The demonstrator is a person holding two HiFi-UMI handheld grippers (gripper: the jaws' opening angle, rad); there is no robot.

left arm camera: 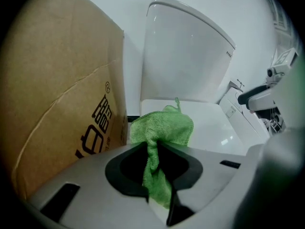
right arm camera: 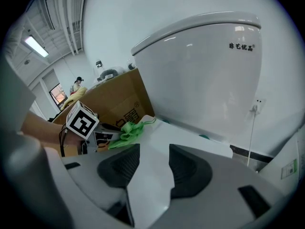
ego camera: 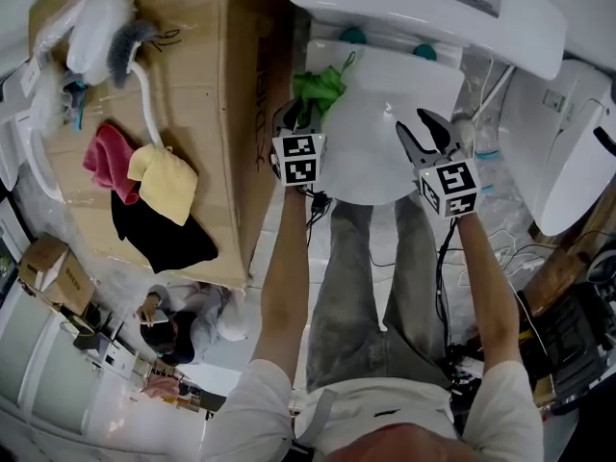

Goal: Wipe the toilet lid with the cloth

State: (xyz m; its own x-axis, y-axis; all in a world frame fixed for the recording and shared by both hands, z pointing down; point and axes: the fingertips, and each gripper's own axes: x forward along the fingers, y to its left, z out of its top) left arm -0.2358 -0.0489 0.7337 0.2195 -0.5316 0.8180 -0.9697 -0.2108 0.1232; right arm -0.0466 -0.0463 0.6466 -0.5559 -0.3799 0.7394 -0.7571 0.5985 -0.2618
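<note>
— Head view, starting at the left: what's piled on that cardboard box [ego camera: 212, 85]?

— Spare rags. A pink rag [ego camera: 108, 159], a yellow rag [ego camera: 166, 181] and a black rag [ego camera: 164, 234] lie in a heap, well apart from the toilet. Neither gripper is near them.

— And the one for the job?

— That's the green cloth [ego camera: 320, 89], in the left gripper [ego camera: 294, 114]. In the left gripper view the jaws are clenched on a fold of the green cloth [left arm camera: 162, 128], and the rest bunches out ahead of them.

— Is it on the toilet lid [ego camera: 404, 104] yet?

— It sits at the lid's left rear corner, on the side nearest the box. From the right gripper view it looks to be touching the white surface there. I can't tell whether it is pressed down.

— What's the right gripper [ego camera: 430, 133] doing?

— It hovers over the lid's right side with its jaws released. Nothing is between them, and only the lid shows beneath.

— Anything further right?

— A second toilet [ego camera: 568, 152], which has no part in this.

— So how far along is it?

— I'd say at the start. The cloth covers one corner, and the broad middle, front and right of the lid lie bare. I see no streak or wet track, so I'd count nearly all the wiping as left to do.
</note>
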